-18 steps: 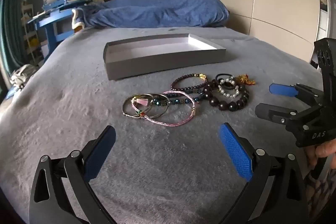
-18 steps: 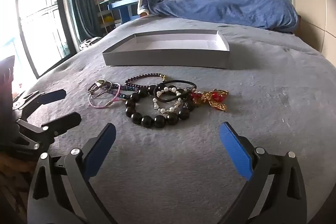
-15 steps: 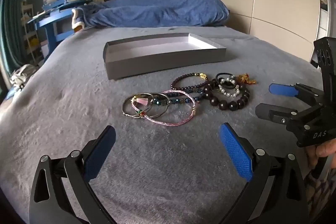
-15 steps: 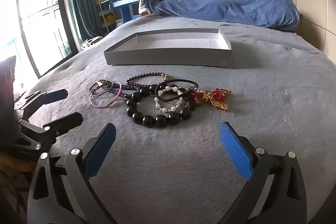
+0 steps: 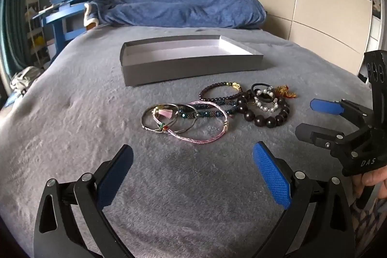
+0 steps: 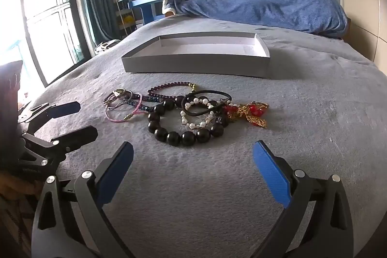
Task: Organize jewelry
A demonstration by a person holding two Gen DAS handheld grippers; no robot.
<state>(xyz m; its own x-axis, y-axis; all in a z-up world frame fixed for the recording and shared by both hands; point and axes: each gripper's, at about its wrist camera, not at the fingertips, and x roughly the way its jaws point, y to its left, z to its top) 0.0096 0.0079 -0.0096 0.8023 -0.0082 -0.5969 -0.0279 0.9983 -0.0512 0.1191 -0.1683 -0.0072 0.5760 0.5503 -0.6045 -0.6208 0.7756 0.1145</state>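
With both tools low over the grey bed [image 5: 72, 137], left hand-held gripper [image 5: 193, 175] is spread wide, empty. Jewelry pile [image 5: 217, 113] lies at its 12 o'clock; grey box [image 5: 193, 64] sits beyond. Right hand-held gripper [image 6: 193, 173], at 3 o'clock, is likewise spread, empty.

One grey tray [image 5: 193, 64] sits on the bed. In front of the tray lie roughly eight pieces of jewelry [image 5: 217, 110], overlapping so the count is unsure: one large dark-bead bracelet [image 6: 183, 134], one pearl bracelet [image 6: 196, 122], one pink cord bracelet [image 5: 203, 137].
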